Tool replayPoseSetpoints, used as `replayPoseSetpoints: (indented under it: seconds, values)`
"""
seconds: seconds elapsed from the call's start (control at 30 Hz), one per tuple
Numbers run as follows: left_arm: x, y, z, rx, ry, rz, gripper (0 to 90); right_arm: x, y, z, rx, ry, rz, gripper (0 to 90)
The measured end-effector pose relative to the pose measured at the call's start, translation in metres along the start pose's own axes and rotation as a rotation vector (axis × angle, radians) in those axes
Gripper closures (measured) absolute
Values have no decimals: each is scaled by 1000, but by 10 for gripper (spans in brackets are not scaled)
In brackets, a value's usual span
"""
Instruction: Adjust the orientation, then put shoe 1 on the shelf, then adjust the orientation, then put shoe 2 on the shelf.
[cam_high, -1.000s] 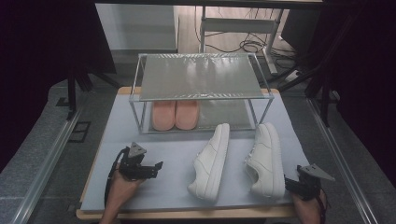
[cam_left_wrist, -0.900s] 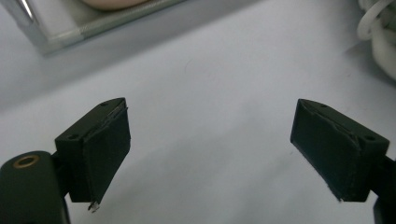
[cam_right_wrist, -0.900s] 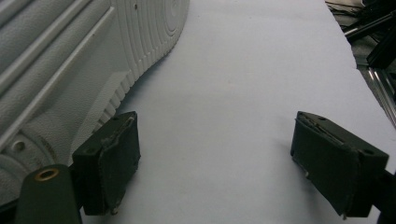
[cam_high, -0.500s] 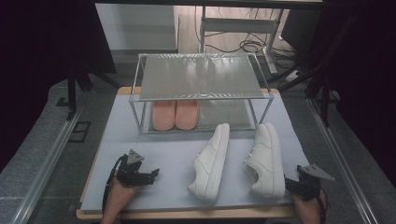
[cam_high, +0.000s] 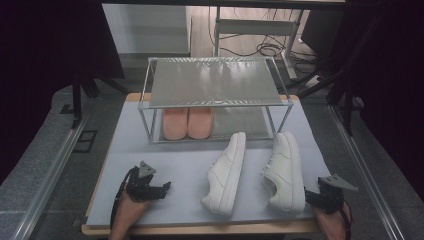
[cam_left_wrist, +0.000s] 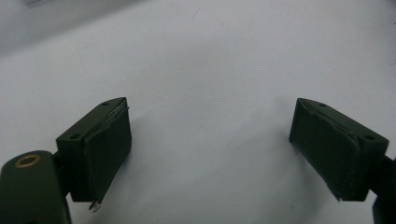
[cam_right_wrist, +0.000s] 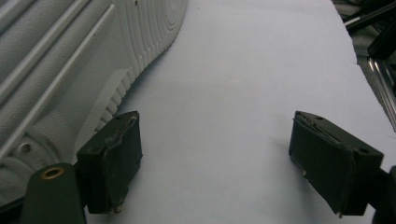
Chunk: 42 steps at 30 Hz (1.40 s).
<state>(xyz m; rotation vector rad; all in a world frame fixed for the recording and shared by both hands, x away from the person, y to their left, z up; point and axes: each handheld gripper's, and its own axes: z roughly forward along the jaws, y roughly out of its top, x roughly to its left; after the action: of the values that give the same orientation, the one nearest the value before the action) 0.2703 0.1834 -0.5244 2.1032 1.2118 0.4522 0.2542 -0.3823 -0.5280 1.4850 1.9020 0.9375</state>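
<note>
Two white sneakers lie on their sides on the pale blue mat (cam_high: 180, 165): one (cam_high: 226, 172) in the middle, the other (cam_high: 286, 170) to its right. A pink pair of shoes (cam_high: 187, 122) sits on the lower level of a clear two-tier rack (cam_high: 212, 82) at the back. My left gripper (cam_high: 159, 189) rests low at the front left, open over bare mat (cam_left_wrist: 210, 93), with nothing between its fingers (cam_left_wrist: 100, 149). My right gripper (cam_high: 312, 197) is at the front right, open. Just left of its left finger (cam_right_wrist: 114, 163) lies a white sneaker's ribbed sole (cam_right_wrist: 70, 70).
The mat lies on a wooden table whose front edge (cam_high: 200, 229) is close to both hands. Metal rails run along the left (cam_high: 45, 175) and right (cam_high: 365, 170) sides. Cables and a stand base (cam_high: 260, 30) lie on the floor behind the rack.
My left gripper has drawn back toward the front edge of the table, down and slightly left. The right gripper and both sneakers have stayed put.
</note>
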Motion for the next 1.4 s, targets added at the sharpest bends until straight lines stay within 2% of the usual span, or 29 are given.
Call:
replayPoseSetpoints:
  seconds: [0.2,0.3,0.4,0.47,0.7,0.83,0.97,1.4]
  values:
    - [0,0,0,1,1,1,128,-1,5,-5,59,25,17,134]
    - [0,0,0,1,1,1,128,-3,8,-9,61,58,38,118]
    - [0,0,0,1,1,1,129,-3,13,-15,46,60,44,134]
    - [0,0,0,1,2,1,129,-2,16,-18,33,49,28,171]
    - [0,0,0,1,3,2,129,-5,26,-28,31,56,25,354]
    - [0,0,0,0,4,2,130,-7,33,-36,24,77,38,444]
    - [0,0,0,-1,4,2,130,-7,40,-42,27,105,34,510]
    - [-1,0,0,-1,6,3,131,-7,60,-54,35,149,33,685]
